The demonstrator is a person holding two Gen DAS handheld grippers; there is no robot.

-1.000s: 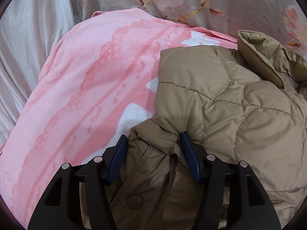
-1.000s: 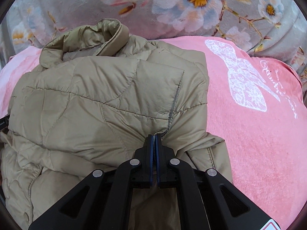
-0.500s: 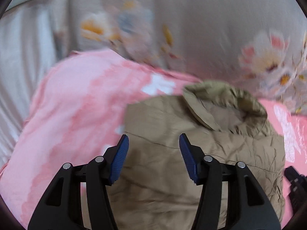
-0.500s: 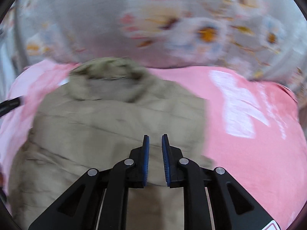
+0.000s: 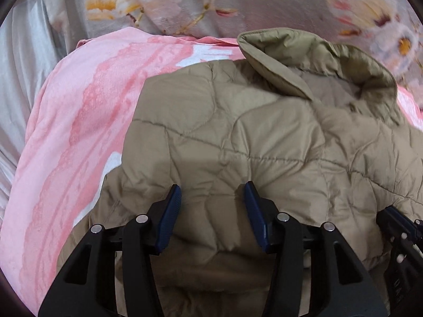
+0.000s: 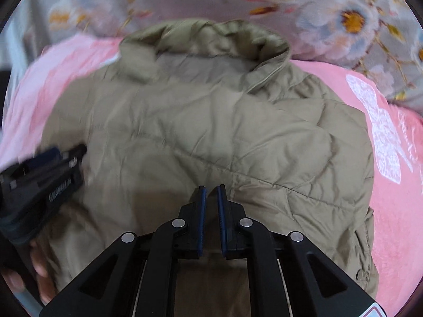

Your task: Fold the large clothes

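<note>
Pink bedding (image 5: pixel 79 121) with a paler lace-like print filled the left side of the left wrist view and, in the right wrist view, the right side, where a white butterfly motif (image 6: pixel 380 132) was printed on it; behind it, across the top of both frames, a grey floral fabric (image 5: pixel 277 2) was seen, and a pale satin sheet (image 5: pixel 23 60) at the far left of the left view. On the bedding a khaki quilted jacket (image 5: pixel 264 137) was laid, folded into a compact bundle, its collar (image 5: pixel 317 55) turned up at the upper right of the left frame and at the upper centre of the right frame; a snap button (image 6: pixel 359 274) was visible at the jacket's lower right edge in the right view. The left claw (image 5: pixel 212 198) was held wide apart over the jacket's near part, nothing being gripped between its blue pads; whether the pads touched the cloth could not be told. The right claw (image 6: pixel 210 192) was parted only by a narrow gap, with no fabric caught in it, just above the jacket's near fold; the left claw was also seen, blurred, at the left edge of the right frame.
</note>
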